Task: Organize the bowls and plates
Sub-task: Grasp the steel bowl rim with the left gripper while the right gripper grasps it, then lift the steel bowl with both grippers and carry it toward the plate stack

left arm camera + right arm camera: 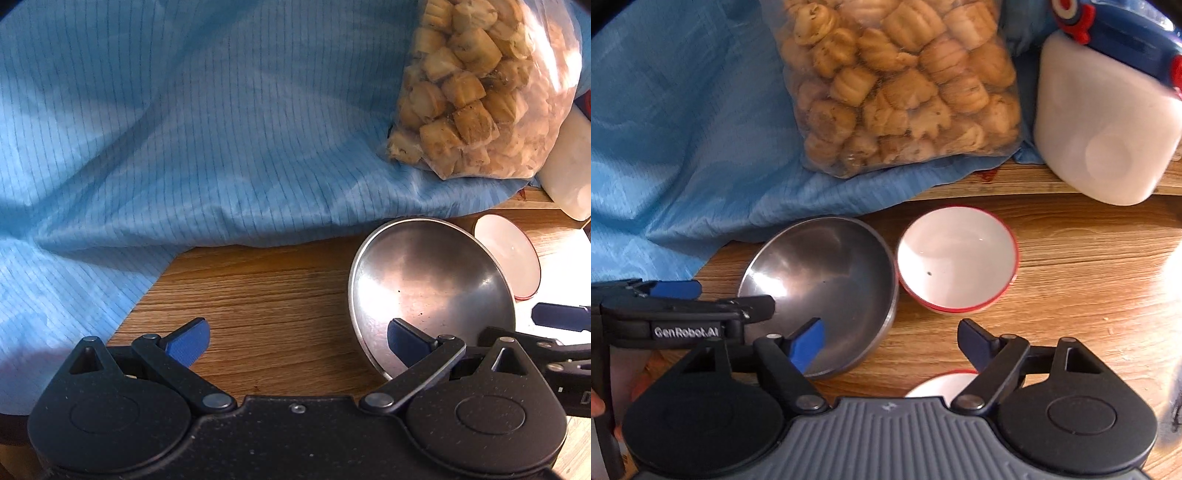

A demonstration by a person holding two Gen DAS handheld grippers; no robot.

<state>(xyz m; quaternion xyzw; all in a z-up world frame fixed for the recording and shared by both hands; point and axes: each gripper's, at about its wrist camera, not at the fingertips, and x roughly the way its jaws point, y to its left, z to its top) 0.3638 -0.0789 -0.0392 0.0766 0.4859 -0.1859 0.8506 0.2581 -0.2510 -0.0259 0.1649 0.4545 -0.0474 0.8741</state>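
Observation:
A steel bowl sits on the wooden table, empty. Just right of it stand white bowls with red rims, stacked; they show in the left wrist view behind the steel bowl. Another white red-rimmed dish peeks out below my right gripper. My left gripper is open and empty, its right finger over the steel bowl's near rim. My right gripper is open and empty, its left finger over the steel bowl's right part. The left gripper shows at the steel bowl's left.
A blue striped cloth covers the table's back and left. A clear bag of biscuits lies on it. A white plastic jug with a blue and red top stands at the back right.

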